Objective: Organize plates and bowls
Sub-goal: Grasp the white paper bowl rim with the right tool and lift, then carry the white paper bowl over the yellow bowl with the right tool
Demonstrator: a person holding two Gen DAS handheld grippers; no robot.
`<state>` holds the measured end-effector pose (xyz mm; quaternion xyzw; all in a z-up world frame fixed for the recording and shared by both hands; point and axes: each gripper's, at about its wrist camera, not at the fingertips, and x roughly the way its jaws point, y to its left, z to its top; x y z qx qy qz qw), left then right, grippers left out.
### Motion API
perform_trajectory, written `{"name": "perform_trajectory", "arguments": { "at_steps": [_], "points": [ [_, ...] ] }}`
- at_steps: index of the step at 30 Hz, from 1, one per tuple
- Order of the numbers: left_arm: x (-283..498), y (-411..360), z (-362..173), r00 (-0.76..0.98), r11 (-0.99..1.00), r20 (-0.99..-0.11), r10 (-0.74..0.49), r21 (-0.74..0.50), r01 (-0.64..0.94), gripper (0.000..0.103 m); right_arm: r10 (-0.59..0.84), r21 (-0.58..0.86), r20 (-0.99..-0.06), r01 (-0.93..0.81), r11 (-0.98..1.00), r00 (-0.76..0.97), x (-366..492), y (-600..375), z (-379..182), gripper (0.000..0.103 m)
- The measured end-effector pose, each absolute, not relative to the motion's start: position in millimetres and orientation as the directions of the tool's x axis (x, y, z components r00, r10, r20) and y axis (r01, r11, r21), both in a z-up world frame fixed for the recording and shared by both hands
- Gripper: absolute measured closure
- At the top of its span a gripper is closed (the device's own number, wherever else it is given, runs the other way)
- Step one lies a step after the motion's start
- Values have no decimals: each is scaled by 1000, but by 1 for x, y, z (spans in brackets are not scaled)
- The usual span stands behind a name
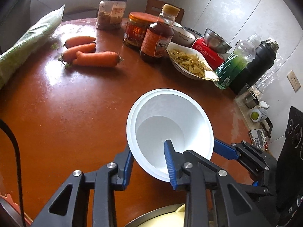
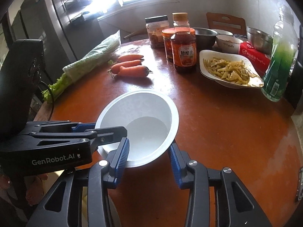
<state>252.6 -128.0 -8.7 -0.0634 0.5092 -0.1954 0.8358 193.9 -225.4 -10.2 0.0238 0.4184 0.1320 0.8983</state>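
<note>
While the round, shiny red-brown table (image 1: 56, 113) is crowded at its far side, a white bowl (image 1: 170, 132) is held tilted above its near part. The bowl is smooth and thin, with a wide rim and a small flat bottom, and a second rim line is seen just outside the first, as if two bowls were nested.

The bowl is gripped from two sides. The left gripper (image 1: 149, 160) is closed on the near rim: one ridged blue finger (image 1: 169, 162) is inside the bowl and the other is pressed against the outside wall. The right gripper (image 2: 149, 158) is set the same way on its own part of the rim, with one blue ribbed finger (image 2: 123, 157) inside and one outside, so the wall is pinched by its jaws too.

Behind the bowl, three fat orange carrots (image 1: 90, 53) are laid side by side. A long bag of leafy celery (image 2: 89, 62) is stretched along the left edge. A brown sauce bottle (image 2: 183, 45) with a tan cap is stood beside a red-lidded jar (image 1: 135, 31). A white dish of yellow shredded food (image 2: 229, 70) is placed to the right, next to a see-through green bottle (image 2: 280, 60). Two shiny metal bowls (image 2: 205, 35) are seen further back.
</note>
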Motion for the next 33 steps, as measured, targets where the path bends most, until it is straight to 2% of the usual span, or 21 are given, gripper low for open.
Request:
{"name": "perform_trajectory", "arguments": {
  "at_steps": [33],
  "points": [
    [194,-105,56,541,915,-742,-396,-274,295,71,253,71,-649,-274,959,717,143,-196,48,60]
  ]
}}
